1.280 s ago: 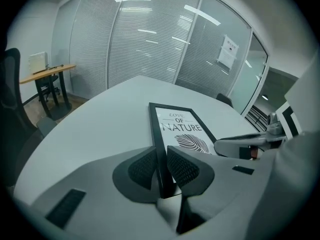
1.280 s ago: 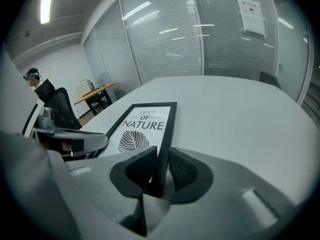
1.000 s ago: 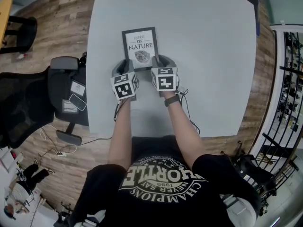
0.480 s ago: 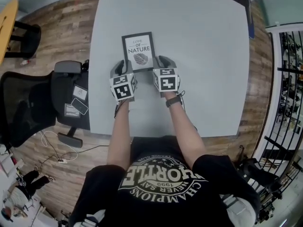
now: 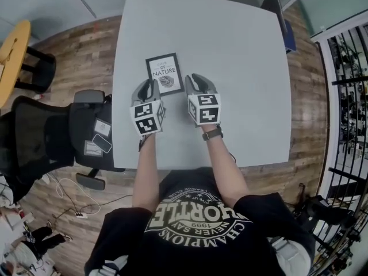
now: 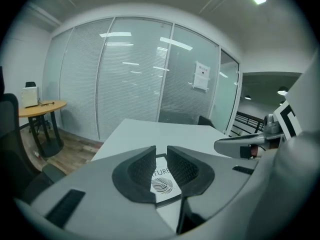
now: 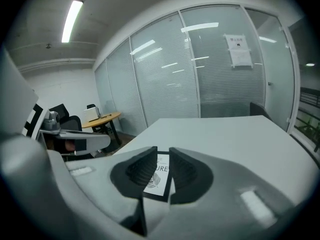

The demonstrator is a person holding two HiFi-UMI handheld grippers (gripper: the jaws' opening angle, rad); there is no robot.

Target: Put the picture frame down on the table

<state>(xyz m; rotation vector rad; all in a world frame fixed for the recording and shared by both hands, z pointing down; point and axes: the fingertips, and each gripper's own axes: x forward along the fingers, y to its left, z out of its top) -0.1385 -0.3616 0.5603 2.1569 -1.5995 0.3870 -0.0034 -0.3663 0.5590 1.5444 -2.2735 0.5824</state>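
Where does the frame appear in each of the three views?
Head view: frame lies flat, upper left of centre, on the table.
Left gripper view: frame at bottom centre, seen through the jaw gap.
Right gripper view: frame at bottom centre, seen through the jaw gap.
Shared landmark: the grey table.

You look down on the picture frame [image 5: 165, 73] lying on the tabletop [image 5: 241, 68]; its print reads "OF NATURE" in capitals, under a word too small to make out. Your black T-shirt [image 5: 195, 220], seen upside down, carries "CHAMPIONS" and "1999", with its larger letters partly lost in the folds. The paper notice [image 6: 202, 76] on the glass wall [image 6: 135, 74] is too blurred to read.
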